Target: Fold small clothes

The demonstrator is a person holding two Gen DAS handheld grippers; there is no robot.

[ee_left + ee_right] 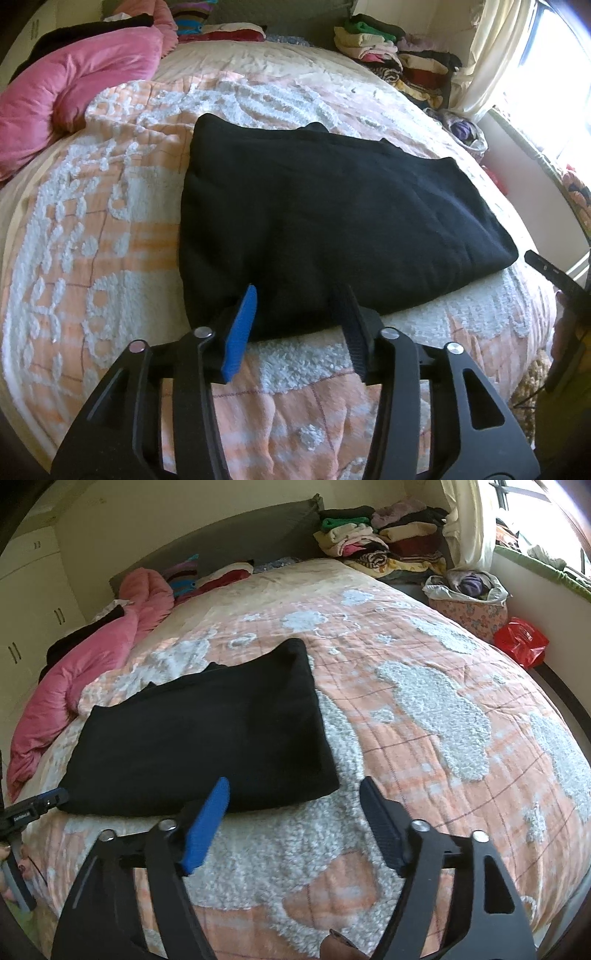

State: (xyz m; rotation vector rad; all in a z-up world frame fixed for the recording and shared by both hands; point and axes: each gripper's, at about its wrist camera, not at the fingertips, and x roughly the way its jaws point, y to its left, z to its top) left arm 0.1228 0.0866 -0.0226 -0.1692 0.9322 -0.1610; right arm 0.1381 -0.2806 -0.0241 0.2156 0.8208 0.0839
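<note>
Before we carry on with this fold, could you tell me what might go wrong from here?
The left gripper straddles the near edge of the folded black garment; pulling back could drag that edge and undo the fold. The right gripper is open just off the garment's corner, and the tufted bedspread could snag its fingertips.

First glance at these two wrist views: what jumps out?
A folded black knit garment lies flat mid-bed on the orange-and-white tufted bedspread. The left gripper straddles its near edge with the jaws apart, while the right gripper hangs open over bare bedspread beside its near corner. A pink puffy quilt is bunched along the bed's far-left side.
</note>
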